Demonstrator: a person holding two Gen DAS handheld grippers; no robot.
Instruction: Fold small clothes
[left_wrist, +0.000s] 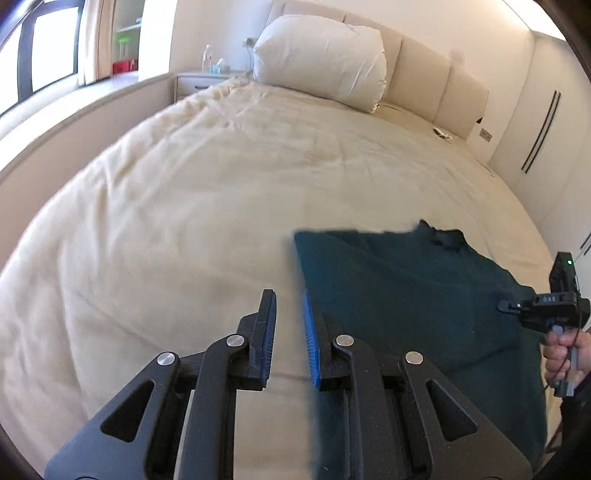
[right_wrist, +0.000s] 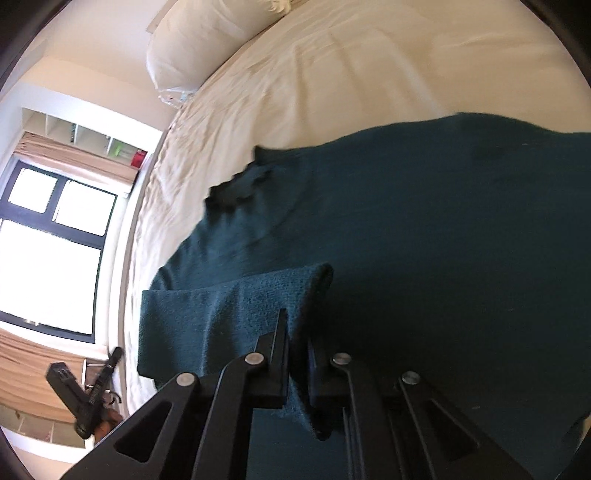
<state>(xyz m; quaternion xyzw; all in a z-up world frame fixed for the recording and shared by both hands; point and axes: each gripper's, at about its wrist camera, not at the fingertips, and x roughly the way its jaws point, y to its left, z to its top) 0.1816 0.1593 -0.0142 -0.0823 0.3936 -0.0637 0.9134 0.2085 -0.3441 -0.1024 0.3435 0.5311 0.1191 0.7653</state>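
Note:
A dark teal garment (left_wrist: 406, 295) lies on the cream bed (left_wrist: 184, 221), at the right of the left wrist view. My left gripper (left_wrist: 290, 299) is open and empty, its fingers just above the garment's left edge. My right gripper (right_wrist: 297, 332) is shut on a fold of the teal garment (right_wrist: 443, 240), which is pinched between its fingers and lifted over the rest of the cloth. A doubled flap (right_wrist: 229, 314) hangs to the left of the fingers. The right gripper also shows in the left wrist view (left_wrist: 513, 306), at the garment's right edge.
A large cream pillow (left_wrist: 321, 59) stands against the headboard (left_wrist: 436, 81). A nightstand (left_wrist: 199, 81) with small items is at the far left. Wardrobe doors (left_wrist: 543, 122) are on the right. A window (right_wrist: 48, 240) lies beyond the bed edge.

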